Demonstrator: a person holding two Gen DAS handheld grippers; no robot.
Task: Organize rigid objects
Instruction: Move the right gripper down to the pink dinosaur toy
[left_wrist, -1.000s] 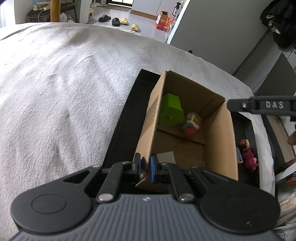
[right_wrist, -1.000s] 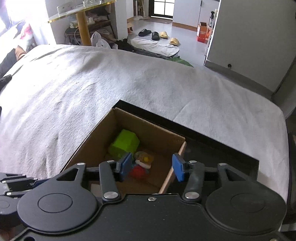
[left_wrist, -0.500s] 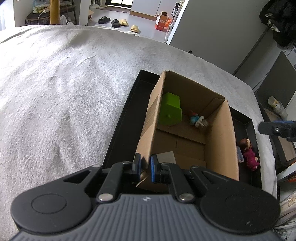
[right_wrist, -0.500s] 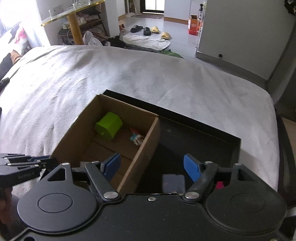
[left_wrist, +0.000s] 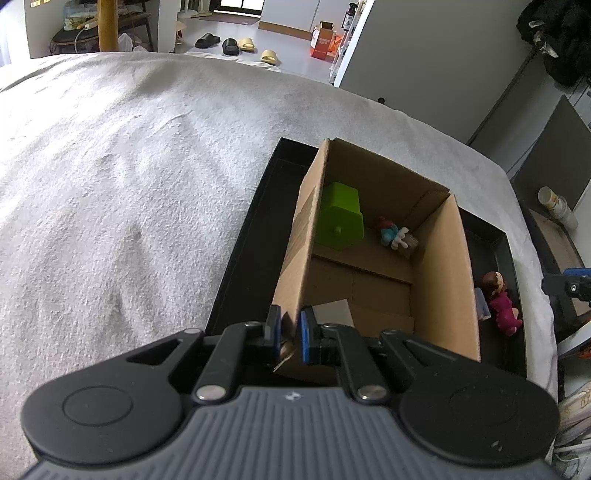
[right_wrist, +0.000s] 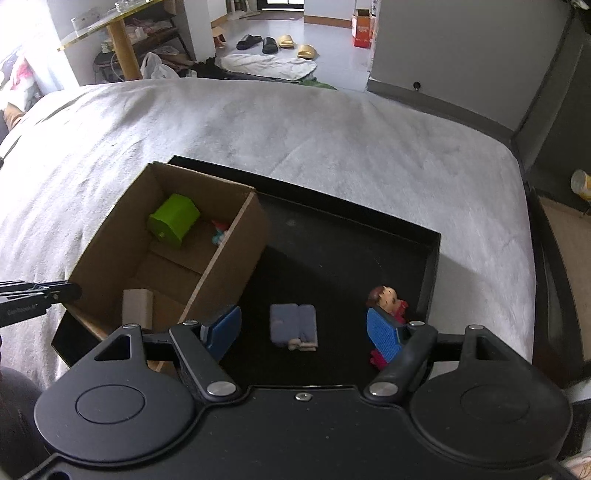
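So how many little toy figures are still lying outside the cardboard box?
2, both on the black tray right of the cardboard box: a grey-blue figure in the middle, and a brown-haired doll in red near the right rim. Others may hide behind the gripper.

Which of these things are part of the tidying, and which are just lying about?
Part of the job: cardboard box, green block, blue figure, doll, grey-blue piece, black tray.

Lying about: slippers, blanket.
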